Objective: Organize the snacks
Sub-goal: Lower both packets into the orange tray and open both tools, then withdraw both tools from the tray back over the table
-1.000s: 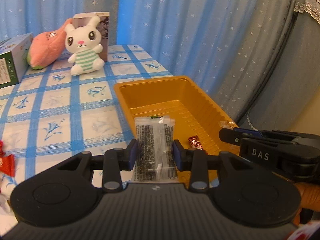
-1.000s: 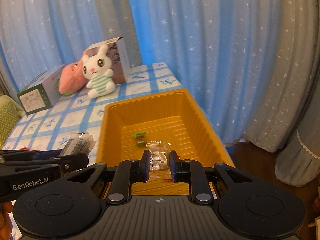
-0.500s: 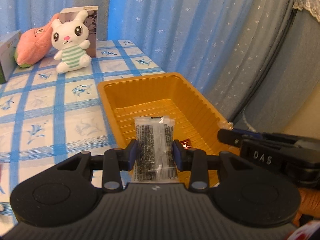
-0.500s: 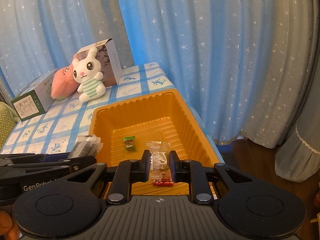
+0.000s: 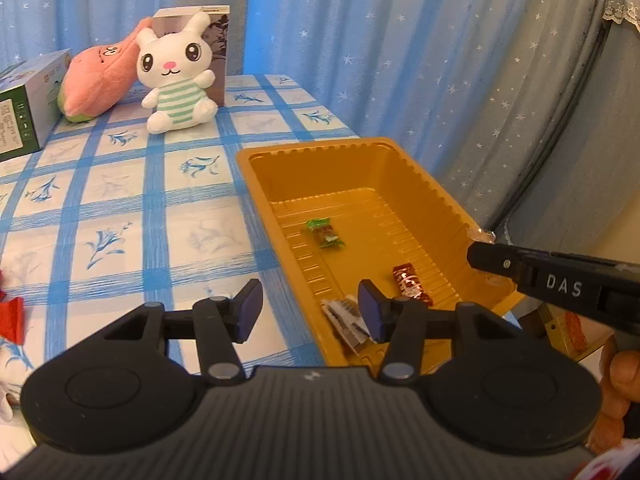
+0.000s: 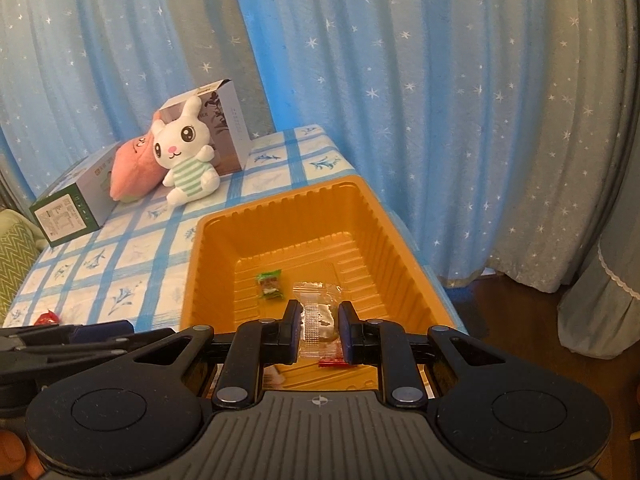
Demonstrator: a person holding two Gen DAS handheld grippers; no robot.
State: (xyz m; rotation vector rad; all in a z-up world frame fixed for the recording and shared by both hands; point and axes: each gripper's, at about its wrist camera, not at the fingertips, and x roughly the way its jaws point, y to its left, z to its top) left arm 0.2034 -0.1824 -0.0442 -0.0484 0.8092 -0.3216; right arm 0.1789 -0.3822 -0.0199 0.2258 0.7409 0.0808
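An orange plastic tray (image 5: 420,184) (image 6: 384,220) sits at the table's right edge. In it lie a green candy (image 5: 325,233) (image 6: 270,285), a red candy (image 5: 412,284) and a clear packet of dark seeds (image 5: 346,322) near the front wall. My left gripper (image 5: 310,314) is open and empty above the tray's near left rim. My right gripper (image 6: 319,330) is shut on a clear snack packet (image 6: 318,314) above the tray's near end; it also shows from the side in the left wrist view (image 5: 478,254).
A white bunny plush (image 5: 176,76) (image 6: 186,152), a pink plush (image 5: 98,76), a tall box (image 5: 218,36) and a green box (image 5: 28,100) stand at the table's back. Red wrappers (image 5: 10,316) (image 6: 47,317) lie at the table's left. Starred curtains hang behind.
My left gripper has opened and the seed packet has dropped into the tray's near end. The right gripper still holds its clear packet above the tray.
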